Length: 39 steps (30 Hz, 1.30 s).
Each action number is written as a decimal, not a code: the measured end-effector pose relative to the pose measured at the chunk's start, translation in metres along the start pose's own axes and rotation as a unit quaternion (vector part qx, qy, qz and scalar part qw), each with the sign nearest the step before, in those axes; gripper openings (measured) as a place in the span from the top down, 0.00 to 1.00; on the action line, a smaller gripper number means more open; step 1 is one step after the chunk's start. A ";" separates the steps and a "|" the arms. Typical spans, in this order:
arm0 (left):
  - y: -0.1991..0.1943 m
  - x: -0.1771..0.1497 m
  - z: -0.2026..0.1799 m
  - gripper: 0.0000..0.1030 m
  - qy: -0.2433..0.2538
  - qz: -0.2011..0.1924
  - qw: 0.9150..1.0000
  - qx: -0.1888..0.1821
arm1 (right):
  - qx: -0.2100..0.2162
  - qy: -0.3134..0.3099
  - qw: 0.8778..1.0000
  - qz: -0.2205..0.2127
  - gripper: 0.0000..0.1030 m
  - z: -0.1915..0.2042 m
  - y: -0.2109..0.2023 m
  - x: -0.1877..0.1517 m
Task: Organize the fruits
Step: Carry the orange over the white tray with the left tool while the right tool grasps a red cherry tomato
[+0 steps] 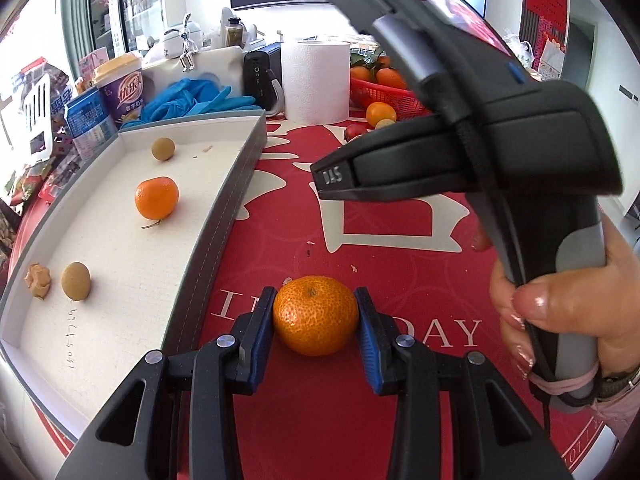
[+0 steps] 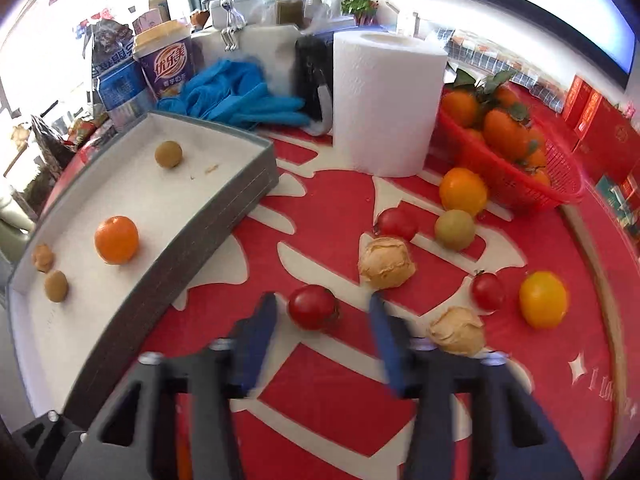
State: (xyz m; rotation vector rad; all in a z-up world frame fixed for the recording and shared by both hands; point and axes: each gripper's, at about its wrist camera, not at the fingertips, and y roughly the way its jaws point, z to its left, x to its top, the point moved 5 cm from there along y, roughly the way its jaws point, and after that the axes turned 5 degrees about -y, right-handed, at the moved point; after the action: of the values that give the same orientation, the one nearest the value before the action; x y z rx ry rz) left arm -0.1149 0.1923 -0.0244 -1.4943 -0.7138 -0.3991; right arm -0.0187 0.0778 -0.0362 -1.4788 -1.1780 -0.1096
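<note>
Mandarin [image 1: 315,314] beside tray wall [image 1: 224,232]

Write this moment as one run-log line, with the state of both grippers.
left gripper: shut on mandarin | right gripper: open, red tomato between fingers, untouched | tray: holds one orange

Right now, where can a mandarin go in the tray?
The near end of the grey-walled white tray is bare, and so is the strip between its orange mandarin and far round brown fruit. Red cloth by the red plastic basket is crowded.
</note>
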 end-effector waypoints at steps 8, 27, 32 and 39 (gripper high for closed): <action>-0.006 0.002 0.003 0.60 -0.031 0.011 0.998 -0.048 | 0.091 0.091 0.992 -0.009 0.75 -0.032 -0.022 -0.007; -0.032 0.027 0.139 0.60 -0.130 -0.035 0.989 0.062 | 0.133 0.049 0.990 -0.009 0.75 0.050 -0.034 0.026; -0.026 0.019 0.157 0.60 -0.128 -0.027 0.988 0.083 | 0.127 0.006 0.992 -0.006 0.75 0.090 -0.022 0.035; -0.015 0.010 0.169 0.60 -0.138 -0.005 0.988 0.074 | 0.123 -0.038 0.991 0.024 0.75 0.119 -0.009 0.024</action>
State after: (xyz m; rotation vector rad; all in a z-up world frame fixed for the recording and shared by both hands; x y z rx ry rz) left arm -0.1485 0.3589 -0.0184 -1.4192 -0.9492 -0.1412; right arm -0.0766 0.1837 -0.0515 -1.3014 -1.1706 0.1235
